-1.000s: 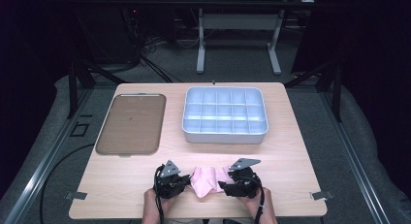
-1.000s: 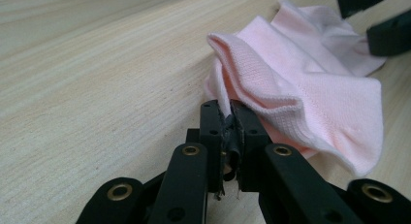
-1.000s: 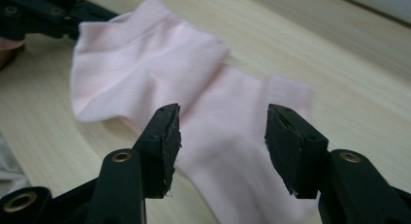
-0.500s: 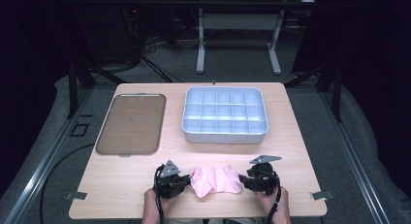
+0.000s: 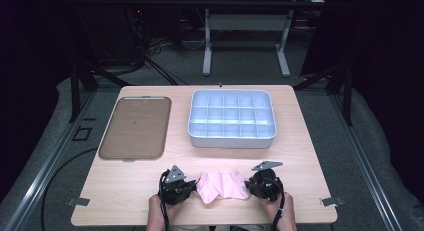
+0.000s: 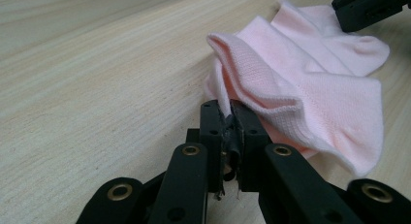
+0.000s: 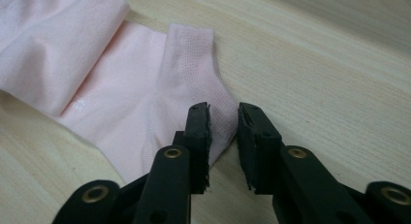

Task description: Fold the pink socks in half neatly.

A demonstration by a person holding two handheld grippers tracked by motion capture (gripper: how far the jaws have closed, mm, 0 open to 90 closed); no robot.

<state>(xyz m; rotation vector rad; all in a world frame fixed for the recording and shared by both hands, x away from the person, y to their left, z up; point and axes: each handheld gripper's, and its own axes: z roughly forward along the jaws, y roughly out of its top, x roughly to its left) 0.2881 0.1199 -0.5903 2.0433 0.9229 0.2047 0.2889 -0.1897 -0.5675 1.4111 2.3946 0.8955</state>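
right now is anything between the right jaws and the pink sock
Nothing visible stands in the way. The right gripper has just been closing its jaws, and the pink sock edge already lies between them on the bare table, with a gap still showing. The left gripper pinches the other end.

Left gripper (image 6: 228, 118) jaws pinch the pink sock's (image 6: 310, 83) folded edge on the wooden table (image 6: 97, 78)

I find nothing readable from my station: no lettering, label, brand, number or sign on what the cameras show me.
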